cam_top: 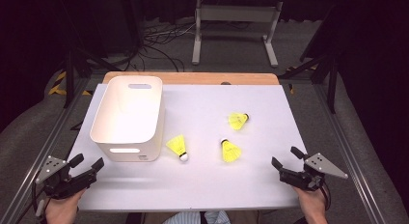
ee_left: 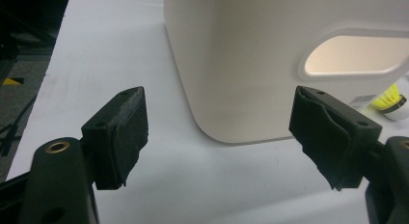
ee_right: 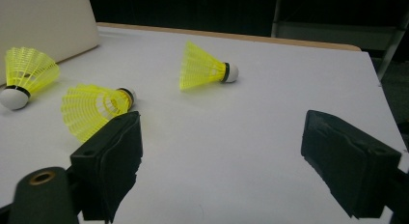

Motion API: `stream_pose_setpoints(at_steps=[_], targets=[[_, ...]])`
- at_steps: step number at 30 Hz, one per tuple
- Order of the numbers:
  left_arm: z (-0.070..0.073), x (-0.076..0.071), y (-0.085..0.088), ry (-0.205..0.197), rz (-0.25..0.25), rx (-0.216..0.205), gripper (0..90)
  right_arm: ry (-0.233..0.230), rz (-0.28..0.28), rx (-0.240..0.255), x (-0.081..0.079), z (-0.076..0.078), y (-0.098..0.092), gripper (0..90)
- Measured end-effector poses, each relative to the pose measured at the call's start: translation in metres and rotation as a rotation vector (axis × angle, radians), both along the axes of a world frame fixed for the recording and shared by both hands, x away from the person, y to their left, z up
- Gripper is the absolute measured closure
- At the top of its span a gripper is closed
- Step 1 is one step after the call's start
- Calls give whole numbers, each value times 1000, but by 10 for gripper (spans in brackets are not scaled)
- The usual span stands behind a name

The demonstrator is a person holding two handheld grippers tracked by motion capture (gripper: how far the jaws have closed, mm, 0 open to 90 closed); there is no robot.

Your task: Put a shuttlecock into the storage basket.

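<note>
A white plastic bin (cam_top: 129,117) with rounded corners and a slot handle cut into each end wall stands open-topped at about ten o'clock on the white desk (cam_top: 193,185), its near wall just ahead of the left gripper (cam_top: 88,162). Three yellow shuttlecocks, each with a ribbed plastic skirt, a black band and a white cork, lie on their sides to the bin's right. The first shuttlecock (cam_top: 178,147) rests just beside the bin's near right corner, cork toward six o'clock. The second shuttlecock (cam_top: 230,150) lies near it at desk centre, cork toward eleven o'clock. The third shuttlecock (cam_top: 238,120) sits a little farther back, cork toward three o'clock. One bin, three shuttlecocks, two grippers.

The person's left hand (cam_top: 61,208) holds its gripper low at seven o'clock, pointing toward one o'clock at the bin; its jaws stand wide apart with nothing between them. At five o'clock, the right hand (cam_top: 312,203) aims the right gripper (cam_top: 284,157) toward eleven o'clock at the shuttlecocks, jaws likewise spread wide and empty. Both grippers hover at the desk's near edge, well apart from each other.
</note>
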State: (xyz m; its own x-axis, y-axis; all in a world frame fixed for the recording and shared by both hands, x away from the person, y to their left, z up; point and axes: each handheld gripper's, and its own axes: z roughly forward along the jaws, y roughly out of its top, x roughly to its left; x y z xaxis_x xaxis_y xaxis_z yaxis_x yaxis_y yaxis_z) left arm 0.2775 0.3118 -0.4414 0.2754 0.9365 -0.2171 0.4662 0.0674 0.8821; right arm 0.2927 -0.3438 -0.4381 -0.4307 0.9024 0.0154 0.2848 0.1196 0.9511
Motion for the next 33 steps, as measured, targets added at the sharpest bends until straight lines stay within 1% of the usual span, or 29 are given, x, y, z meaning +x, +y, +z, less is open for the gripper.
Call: stream_pose_setpoints(at_steps=[2,5,8,12,17,22,28,33], targets=[[0,0,1,-5,2,-5,221,0,1,-1,0,0,0,150],[0,0,0,3,-1,0,222,-4,0,6,0,0,-1,150],[0,0,-1,3,-6,8,222,-3,3,5,-1,0,1,148],[0,1,-1,7,-5,7,222,2,8,8,-2,0,1,146],[0,-1,-1,11,9,4,224,16,-5,10,-2,-1,1,143],[0,-2,-1,18,12,3,225,14,-2,7,-2,0,2,143],[3,-3,1,13,28,-7,224,13,3,9,-3,0,1,143],[3,0,2,16,33,-2,224,12,4,5,-3,-1,2,143]])
